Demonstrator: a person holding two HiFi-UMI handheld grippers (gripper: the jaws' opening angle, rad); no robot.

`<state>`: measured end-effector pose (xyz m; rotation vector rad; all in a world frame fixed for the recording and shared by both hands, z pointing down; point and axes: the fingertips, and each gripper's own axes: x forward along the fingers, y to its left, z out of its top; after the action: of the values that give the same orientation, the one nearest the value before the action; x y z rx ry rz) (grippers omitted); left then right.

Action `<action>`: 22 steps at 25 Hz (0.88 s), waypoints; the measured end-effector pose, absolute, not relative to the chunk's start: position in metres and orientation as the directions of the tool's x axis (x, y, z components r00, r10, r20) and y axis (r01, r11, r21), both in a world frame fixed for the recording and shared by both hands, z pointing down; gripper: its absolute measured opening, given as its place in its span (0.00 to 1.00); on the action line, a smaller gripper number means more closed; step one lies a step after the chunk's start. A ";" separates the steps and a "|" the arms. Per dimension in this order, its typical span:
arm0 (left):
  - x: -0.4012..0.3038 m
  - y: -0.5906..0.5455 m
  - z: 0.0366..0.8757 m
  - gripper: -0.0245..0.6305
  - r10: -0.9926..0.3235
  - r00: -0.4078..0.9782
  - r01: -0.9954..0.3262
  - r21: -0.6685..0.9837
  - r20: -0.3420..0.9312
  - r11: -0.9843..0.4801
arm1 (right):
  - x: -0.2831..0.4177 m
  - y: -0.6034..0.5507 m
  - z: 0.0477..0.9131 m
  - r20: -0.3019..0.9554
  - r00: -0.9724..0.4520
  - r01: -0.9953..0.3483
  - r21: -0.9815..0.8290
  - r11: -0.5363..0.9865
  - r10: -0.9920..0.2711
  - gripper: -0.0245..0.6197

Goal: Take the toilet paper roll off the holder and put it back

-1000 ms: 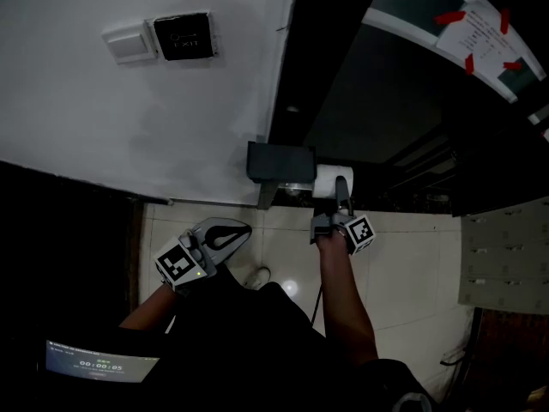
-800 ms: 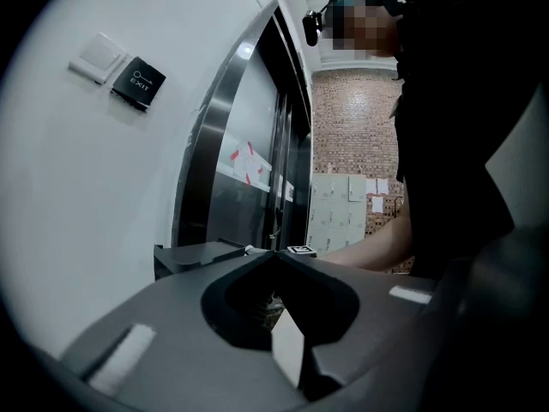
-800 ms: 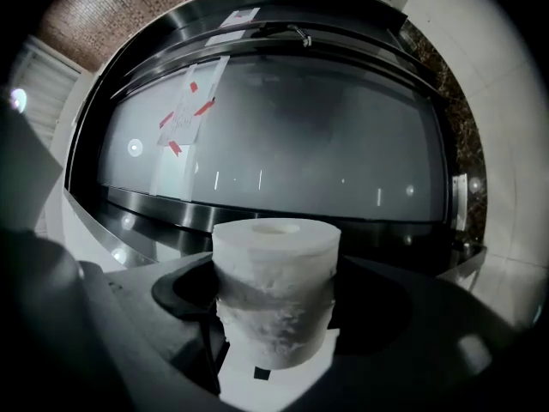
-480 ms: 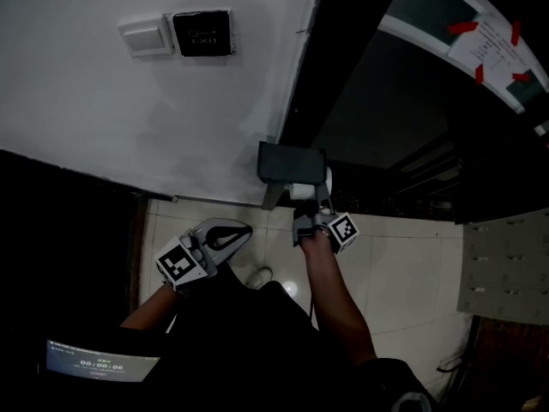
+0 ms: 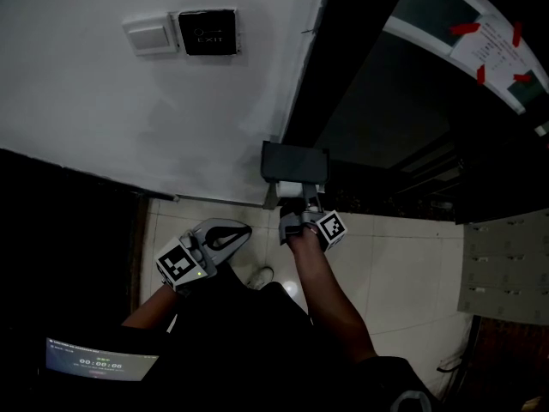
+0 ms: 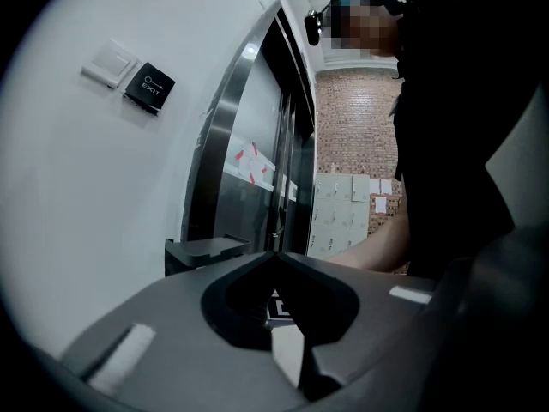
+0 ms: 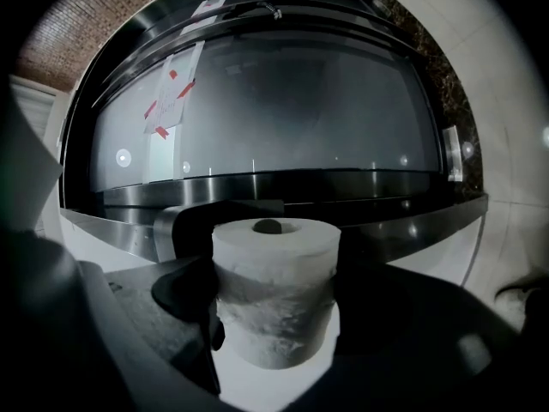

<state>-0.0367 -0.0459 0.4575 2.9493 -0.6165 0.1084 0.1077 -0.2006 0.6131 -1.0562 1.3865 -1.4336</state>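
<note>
The white toilet paper roll stands between my right gripper's jaws, which are shut on it and dent its sides. In the head view the roll sits right under the dark wall-mounted holder, with the right gripper just below it. The holder's bracket shows just behind the roll, at its left. My left gripper hangs lower left, apart from the holder, shut with nothing in it. In the left gripper view its jaw tips meet, and the holder is beyond them.
A light switch and a black exit button are on the white wall. Right of the holder is a dark glass door with a taped paper. Grey lockers stand at right; a small screen glows bottom left.
My right gripper has carried the roll to the left, from beside the holder's right end to right under its cover. The left gripper has stayed where it was.
</note>
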 end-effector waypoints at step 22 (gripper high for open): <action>-0.032 -0.048 0.460 0.04 -0.386 0.918 -0.395 0.124 0.094 -0.910 | 0.099 -0.187 0.614 0.009 -0.334 -0.063 -0.998 0.013 -0.942 0.78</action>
<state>-0.0319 -0.0485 0.4601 2.9386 -0.6011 0.1016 0.0993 -0.1867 0.6138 -1.0751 1.5077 -1.4239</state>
